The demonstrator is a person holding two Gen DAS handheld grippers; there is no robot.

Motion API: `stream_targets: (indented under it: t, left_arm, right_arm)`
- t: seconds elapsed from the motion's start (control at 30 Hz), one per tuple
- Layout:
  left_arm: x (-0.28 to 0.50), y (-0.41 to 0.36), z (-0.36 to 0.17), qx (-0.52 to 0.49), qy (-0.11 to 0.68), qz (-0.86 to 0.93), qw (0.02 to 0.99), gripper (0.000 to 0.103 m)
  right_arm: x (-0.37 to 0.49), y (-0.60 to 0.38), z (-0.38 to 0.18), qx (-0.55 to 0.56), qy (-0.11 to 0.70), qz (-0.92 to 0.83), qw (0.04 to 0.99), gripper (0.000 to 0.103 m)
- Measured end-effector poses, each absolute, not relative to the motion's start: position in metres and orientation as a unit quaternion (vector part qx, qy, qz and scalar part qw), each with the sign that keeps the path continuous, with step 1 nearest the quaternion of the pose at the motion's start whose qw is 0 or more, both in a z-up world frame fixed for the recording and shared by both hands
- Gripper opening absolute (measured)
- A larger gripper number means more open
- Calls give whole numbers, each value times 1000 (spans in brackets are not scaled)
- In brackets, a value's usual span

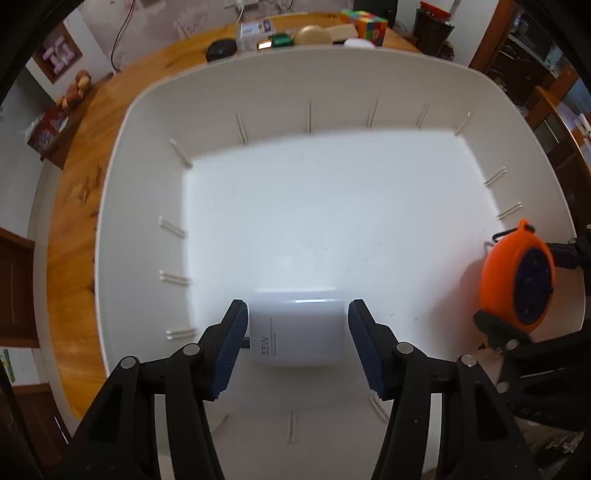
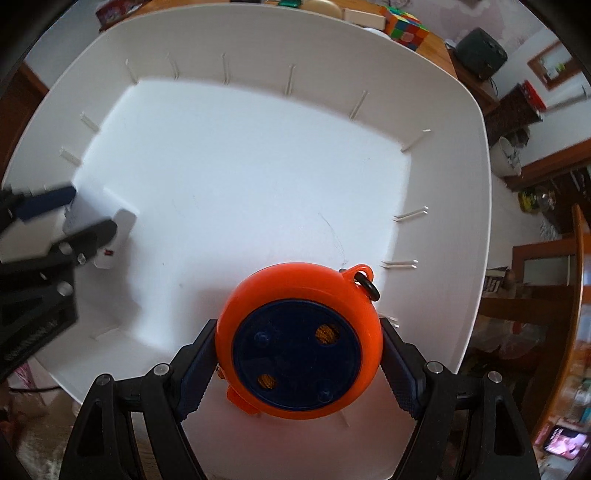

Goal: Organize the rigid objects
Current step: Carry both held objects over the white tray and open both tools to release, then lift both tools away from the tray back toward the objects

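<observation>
Your left gripper (image 1: 297,332) points down into the white bin (image 1: 332,88), near its left wall. A white charger block (image 1: 295,332) marked "33W" sits between the blue pads (image 1: 231,347). The left pad looks to touch its side, but a narrow gap shows at the right pad, so the jaws stand slightly open around it and do not press it. The block is at the bin floor, close to the near-left corner; I cannot tell if it fully rests there.

To the right, your right gripper (image 2: 299,354) is also inside the bin, near the right wall. It is closed on the round orange reel (image 2: 299,343) with the dark blue face, both pads against its orange sides. A small black ring (image 2: 369,290) hangs from the loop on its rim.

The bin stands on a wooden surface (image 1: 74,177). Beyond the far edge of the bin you see a colourful puzzle cube (image 1: 364,22) and some small boxes, too blurred to read.
</observation>
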State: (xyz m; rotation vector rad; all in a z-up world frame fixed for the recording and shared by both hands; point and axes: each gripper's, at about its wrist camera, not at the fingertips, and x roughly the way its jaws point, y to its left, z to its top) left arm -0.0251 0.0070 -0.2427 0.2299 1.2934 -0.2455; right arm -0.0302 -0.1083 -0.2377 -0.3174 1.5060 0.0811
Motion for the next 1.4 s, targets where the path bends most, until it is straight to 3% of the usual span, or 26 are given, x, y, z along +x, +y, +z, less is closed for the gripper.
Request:
stream_targets:
  t: [0.2, 0.43, 1.4]
  left_arm:
    - [-32, 5, -236, 103, 601, -122, 783, 86]
    - [-28, 12, -224, 101, 597, -105, 789, 100]
    - [25, 27, -90, 19, 502, -126, 855, 101]
  right_arm:
    - [-31, -108, -237, -129, 680, 47, 720, 82]
    - [-28, -117, -213, -71, 644, 69, 758, 85]
    - [-23, -150, -99, -19, 513, 50, 857, 85]
